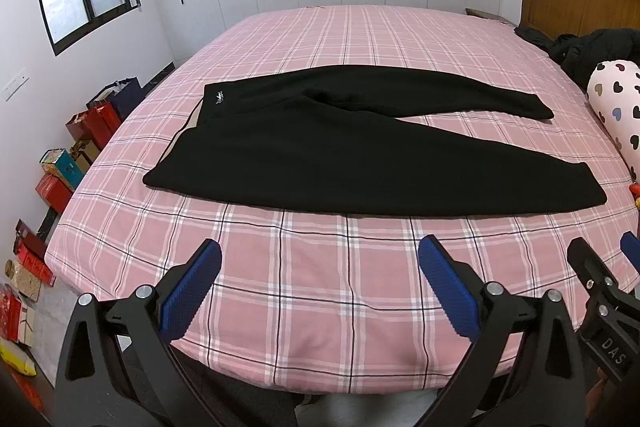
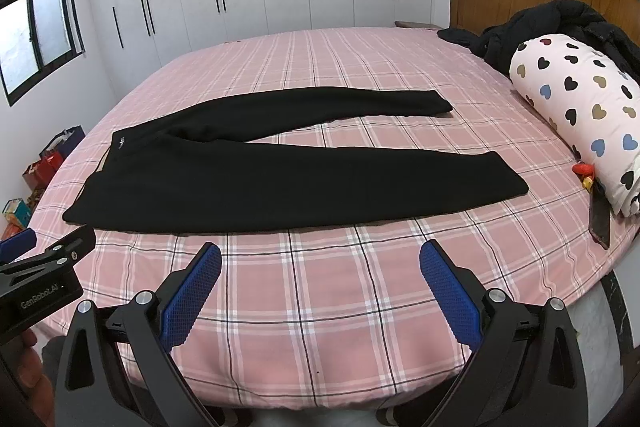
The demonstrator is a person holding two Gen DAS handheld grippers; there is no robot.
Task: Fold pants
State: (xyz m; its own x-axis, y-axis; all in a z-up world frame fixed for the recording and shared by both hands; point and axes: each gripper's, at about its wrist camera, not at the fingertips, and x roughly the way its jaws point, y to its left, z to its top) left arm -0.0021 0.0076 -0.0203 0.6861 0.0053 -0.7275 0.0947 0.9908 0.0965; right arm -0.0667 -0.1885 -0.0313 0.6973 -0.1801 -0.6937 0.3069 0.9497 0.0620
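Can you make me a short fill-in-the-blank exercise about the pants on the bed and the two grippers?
1. The black pants lie flat on the pink plaid ____.
2. The two legs of the pants are spread ____, not stacked.
3. The left gripper and the right gripper both have their jaws ____.
4. The rolled quilt at the headboard end is printed with ____.

Missing words: bed; apart; open; hearts

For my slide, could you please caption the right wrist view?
Open right hand-held gripper above a pink plaid bed, facing unfolded black pants.
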